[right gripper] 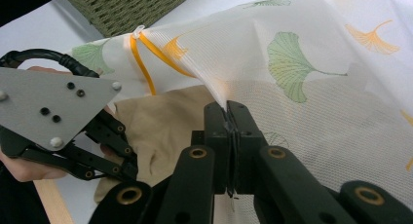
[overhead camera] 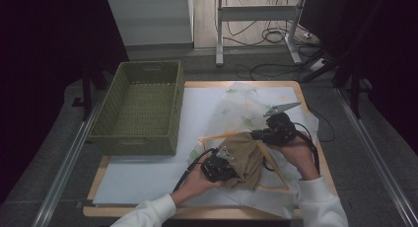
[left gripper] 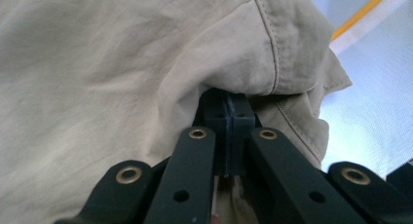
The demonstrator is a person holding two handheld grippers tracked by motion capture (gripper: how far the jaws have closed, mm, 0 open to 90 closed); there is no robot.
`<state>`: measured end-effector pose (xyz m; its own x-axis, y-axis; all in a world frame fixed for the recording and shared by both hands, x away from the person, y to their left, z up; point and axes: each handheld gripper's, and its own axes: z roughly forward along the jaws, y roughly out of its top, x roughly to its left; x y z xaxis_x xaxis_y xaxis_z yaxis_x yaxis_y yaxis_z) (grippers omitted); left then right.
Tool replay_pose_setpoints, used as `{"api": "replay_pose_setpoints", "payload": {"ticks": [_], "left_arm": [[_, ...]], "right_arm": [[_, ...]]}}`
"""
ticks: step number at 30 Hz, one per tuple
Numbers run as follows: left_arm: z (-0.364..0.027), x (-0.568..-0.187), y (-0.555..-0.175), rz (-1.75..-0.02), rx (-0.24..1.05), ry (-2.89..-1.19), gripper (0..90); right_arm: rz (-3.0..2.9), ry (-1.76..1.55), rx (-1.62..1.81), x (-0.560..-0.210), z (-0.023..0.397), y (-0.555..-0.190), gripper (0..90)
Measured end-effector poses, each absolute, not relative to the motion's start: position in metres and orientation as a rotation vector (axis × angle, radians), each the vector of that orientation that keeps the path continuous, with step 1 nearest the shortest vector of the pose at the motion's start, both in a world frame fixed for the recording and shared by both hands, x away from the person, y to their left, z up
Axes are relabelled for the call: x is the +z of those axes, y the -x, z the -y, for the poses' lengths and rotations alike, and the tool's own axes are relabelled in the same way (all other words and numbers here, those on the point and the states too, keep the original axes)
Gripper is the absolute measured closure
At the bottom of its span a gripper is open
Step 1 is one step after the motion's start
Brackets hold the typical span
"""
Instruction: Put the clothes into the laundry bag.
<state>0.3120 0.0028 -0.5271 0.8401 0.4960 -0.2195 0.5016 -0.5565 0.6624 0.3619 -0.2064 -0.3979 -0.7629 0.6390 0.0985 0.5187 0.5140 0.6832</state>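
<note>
Looks like mid-stuffing, imo; left gripper (overhead camera: 220,164) fingers clamped tight on the tan garment (overhead camera: 245,158), bunched right over them; right gripper (overhead camera: 272,132) fingers pinched on the mesh bag (right gripper: 311,83) edge, lifting it above the garment; next prob push garment further inside w/o losing the bag mouth.

Dim, dark-edged high view; tool views brighter, slightly soft.

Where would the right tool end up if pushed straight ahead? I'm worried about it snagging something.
Probably the mesh bag itself: the right tool is shut on its edge, and the printed mesh lies directly ahead. Depth beyond is unclear.
</note>
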Motion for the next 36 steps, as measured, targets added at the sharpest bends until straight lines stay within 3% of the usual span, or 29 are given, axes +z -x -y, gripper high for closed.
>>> {"api": "replay_pose_setpoints", "payload": {"ticks": [36], "left_arm": [[0.020,-0.526,-0.332,-0.745,0.048,-2.239,89.9]], "right_arm": [[-2.593,-0.990,1.088,-0.397,0.207,-0.361,86.8]]}}
